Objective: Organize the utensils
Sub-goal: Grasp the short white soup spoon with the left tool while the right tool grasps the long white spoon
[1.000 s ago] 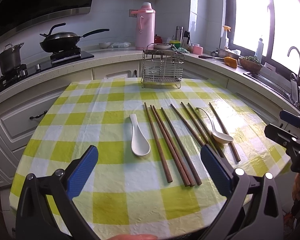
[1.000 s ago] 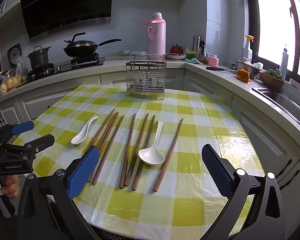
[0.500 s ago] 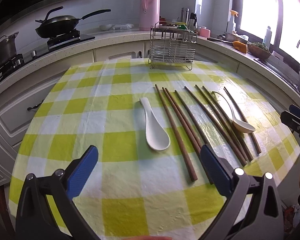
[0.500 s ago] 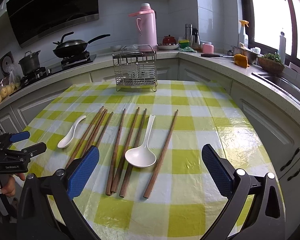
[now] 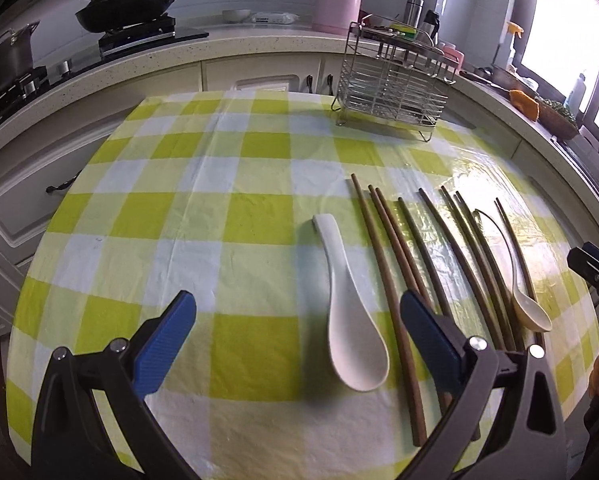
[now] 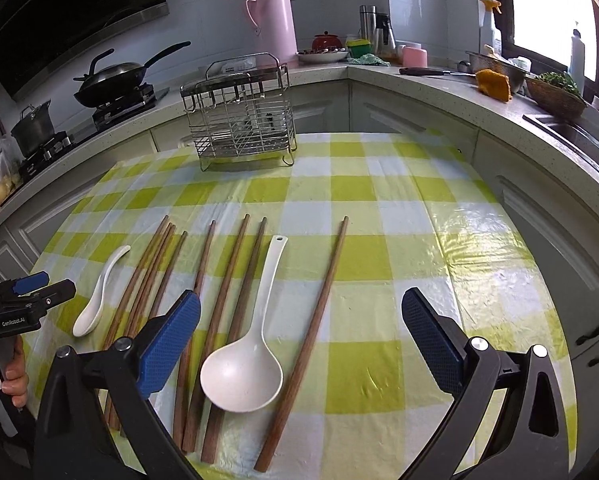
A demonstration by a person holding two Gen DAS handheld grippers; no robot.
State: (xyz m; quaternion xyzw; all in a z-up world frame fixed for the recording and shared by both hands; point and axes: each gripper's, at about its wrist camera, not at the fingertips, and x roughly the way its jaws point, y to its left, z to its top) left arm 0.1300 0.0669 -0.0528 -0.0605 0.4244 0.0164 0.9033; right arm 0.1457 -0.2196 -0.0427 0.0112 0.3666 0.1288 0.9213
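Observation:
Several brown wooden chopsticks (image 5: 391, 276) (image 6: 219, 304) lie side by side on the green-and-white checked table. A short white spoon (image 5: 349, 320) (image 6: 99, 292) lies at their left. A long-handled white ladle (image 6: 247, 348) (image 5: 519, 280) lies among them towards the right. A wire utensil rack (image 5: 393, 84) (image 6: 243, 120) stands at the table's far edge. My left gripper (image 5: 299, 344) is open and empty, low over the short spoon. My right gripper (image 6: 301, 336) is open and empty, above the ladle's bowl and the rightmost chopstick.
The table edge curves close to the white cabinets and the counter. On the counter stand a pink thermos (image 6: 271, 16), a wok (image 5: 131, 4) and a pot (image 5: 7, 60) on the stove. A sink area with a basket (image 6: 555, 96) is at the right.
Both grippers have moved forward and lower towards the table. The left one has closed in on the short white spoon, the right one on the ladle. Both stay open.

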